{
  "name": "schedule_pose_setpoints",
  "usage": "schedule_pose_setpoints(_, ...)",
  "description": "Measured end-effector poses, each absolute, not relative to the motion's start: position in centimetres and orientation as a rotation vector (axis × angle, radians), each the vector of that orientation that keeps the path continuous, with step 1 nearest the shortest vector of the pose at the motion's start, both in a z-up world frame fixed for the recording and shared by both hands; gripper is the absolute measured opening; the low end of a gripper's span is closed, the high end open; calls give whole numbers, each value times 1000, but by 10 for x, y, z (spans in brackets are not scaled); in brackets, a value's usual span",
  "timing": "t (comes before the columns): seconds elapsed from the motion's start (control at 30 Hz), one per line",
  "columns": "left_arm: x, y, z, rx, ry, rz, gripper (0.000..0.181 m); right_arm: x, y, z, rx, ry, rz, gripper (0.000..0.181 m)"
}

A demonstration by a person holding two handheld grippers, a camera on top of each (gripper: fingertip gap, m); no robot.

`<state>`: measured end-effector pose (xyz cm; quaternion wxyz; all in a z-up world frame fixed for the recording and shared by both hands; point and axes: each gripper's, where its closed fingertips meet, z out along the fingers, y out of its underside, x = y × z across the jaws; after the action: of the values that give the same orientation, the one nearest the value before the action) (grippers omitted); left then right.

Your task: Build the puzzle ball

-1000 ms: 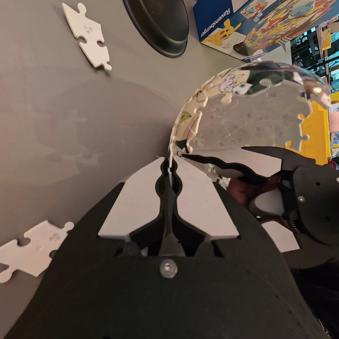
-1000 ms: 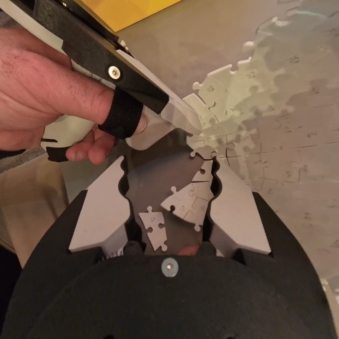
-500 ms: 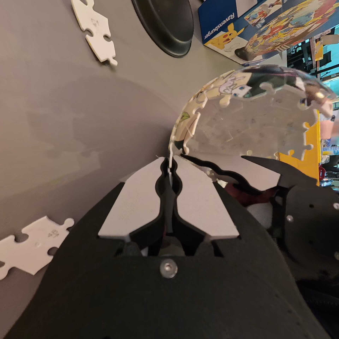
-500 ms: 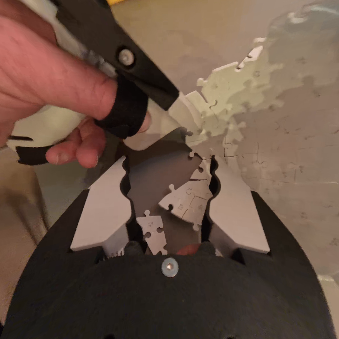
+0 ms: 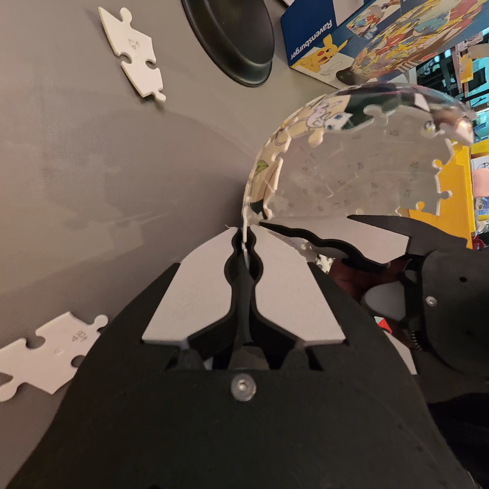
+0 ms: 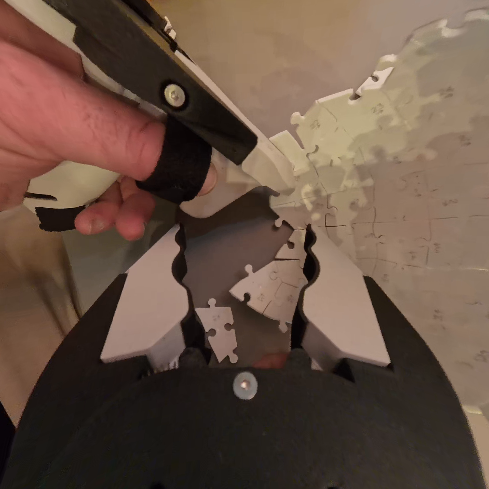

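The partly built puzzle ball (image 5: 344, 172) is a curved shell, printed outside and pale with small numbers inside. My left gripper (image 5: 244, 234) is shut on the shell's lower left edge and holds it above the grey table. In the right wrist view it (image 6: 280, 174) comes in from the upper left, held by a hand (image 6: 79, 127), and clamps the shell's rim (image 6: 397, 198). My right gripper (image 6: 243, 230) is open and empty beside the shell's inner face; it also shows at the right of the left wrist view (image 5: 304, 221). A joined cluster of white pieces (image 6: 272, 291) and a two-piece strip (image 6: 219, 330) lie on the table between its jaws.
A black round stand (image 5: 232, 39) and the blue puzzle box (image 5: 370, 39) are at the back of the table (image 5: 92, 185). A white two-piece strip (image 5: 135, 50) lies far left, and another white piece (image 5: 47, 352) near left. A yellow object (image 5: 463, 198) stands behind the shell. Tip to tip, the grippers are about 4 cm apart.
The shell and the left gripper holding it have shifted and tilted a little. The right gripper has stayed open near the shell's edge.
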<state>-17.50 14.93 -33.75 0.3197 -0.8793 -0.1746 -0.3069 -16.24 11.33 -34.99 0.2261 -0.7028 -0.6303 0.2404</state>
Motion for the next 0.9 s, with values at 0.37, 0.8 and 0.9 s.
schedule_pose_setpoints(0.37,-180,153,-334,-2307,-395,-724,2,-161,106,-336,-1966,-1726,808,95)
schedule_pose_setpoints(0.8,-183,157,-332,-2329,-318,-680,2,-129,128,-226,-1718,-1690,922,77)
schedule_pose_setpoints(0.9,-182,158,-331,-2338,-285,-649,2,-119,161,-205,-1676,-1629,795,72)
